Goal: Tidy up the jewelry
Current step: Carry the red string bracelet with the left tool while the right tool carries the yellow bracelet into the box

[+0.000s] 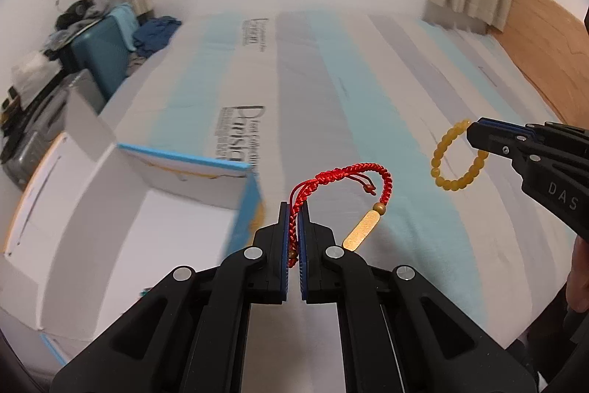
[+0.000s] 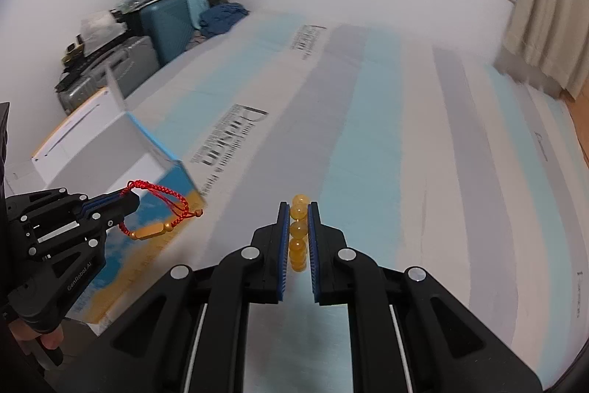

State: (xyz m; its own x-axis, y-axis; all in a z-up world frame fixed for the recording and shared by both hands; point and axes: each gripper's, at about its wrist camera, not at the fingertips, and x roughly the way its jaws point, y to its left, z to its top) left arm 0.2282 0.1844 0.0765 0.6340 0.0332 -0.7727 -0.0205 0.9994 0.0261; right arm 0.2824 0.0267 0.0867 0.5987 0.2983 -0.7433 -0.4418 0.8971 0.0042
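Bracelets clamped in tongs: red braided cord (image 1: 338, 179) w/ charm, amber beads (image 1: 456, 153).

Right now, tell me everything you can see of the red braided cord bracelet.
The red braided cord bracelet is woven red cord with thin loose drawstrings ending in small knots, a round brown bead and a long golden cylindrical charm. It hangs in the air, pinched between the shut blue pads of the left tool, arching up with the charm dangling lower. It is above the striped bedsheet, near the open white box, touching only the pads.
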